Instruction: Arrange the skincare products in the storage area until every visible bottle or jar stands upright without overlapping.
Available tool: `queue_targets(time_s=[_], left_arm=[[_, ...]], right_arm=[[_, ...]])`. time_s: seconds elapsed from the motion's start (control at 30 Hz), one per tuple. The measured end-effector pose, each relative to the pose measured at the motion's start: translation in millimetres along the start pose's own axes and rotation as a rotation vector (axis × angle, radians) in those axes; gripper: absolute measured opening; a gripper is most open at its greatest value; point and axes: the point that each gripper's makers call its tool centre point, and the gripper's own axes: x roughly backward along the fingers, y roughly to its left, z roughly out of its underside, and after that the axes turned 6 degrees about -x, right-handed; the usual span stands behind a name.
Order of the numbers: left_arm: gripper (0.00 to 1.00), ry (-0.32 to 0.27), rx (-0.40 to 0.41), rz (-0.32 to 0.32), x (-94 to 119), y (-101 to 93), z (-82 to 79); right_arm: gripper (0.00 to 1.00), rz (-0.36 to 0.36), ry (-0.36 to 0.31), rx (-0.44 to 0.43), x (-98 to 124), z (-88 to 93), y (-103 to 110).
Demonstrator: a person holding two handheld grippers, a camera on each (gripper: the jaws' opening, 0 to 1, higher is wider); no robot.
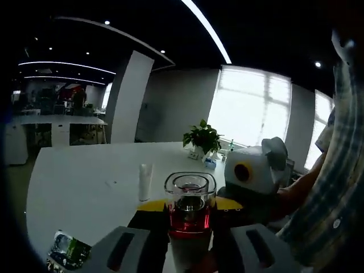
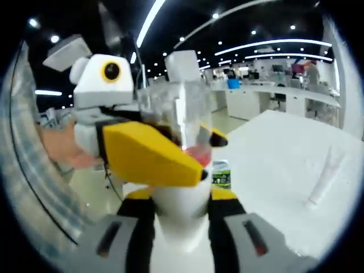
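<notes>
A bottle (image 1: 190,193) with a clear cap, a red band and a white body is held up above the white table (image 1: 85,182). My left gripper (image 1: 190,209) is shut on it at the red band. My right gripper (image 2: 182,202) is shut on the white body of the same bottle (image 2: 181,111). The right gripper (image 1: 243,193) reaches in just right of the bottle in the left gripper view. In the right gripper view, the left gripper (image 2: 170,156) crosses in front of the bottle from the left, yellow jaw foremost. A white tube (image 1: 145,182) (image 2: 324,173) stands on the table.
A green and dark sachet (image 1: 68,250) (image 2: 220,175) lies flat on the table near its edge. A potted plant (image 1: 202,138) stands at the table's far side. A person's plaid sleeve (image 1: 333,193) and hand (image 2: 60,149) are close behind the grippers.
</notes>
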Motion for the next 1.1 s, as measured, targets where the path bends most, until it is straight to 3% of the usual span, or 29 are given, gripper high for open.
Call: queue_targets(time_s=[0.83, 1.1], left_arm=[[0.3, -0.05, -0.032, 0.043, 4, -4.3, -19.9], [0.29, -0.07, -0.112, 0.03, 4, -1.2, -22.3]], right_arm=[[0.33, -0.021, -0.019, 0.081, 2, -19.6, 0], [0.33, -0.017, -0.045, 0.071, 2, -26.5, -4]])
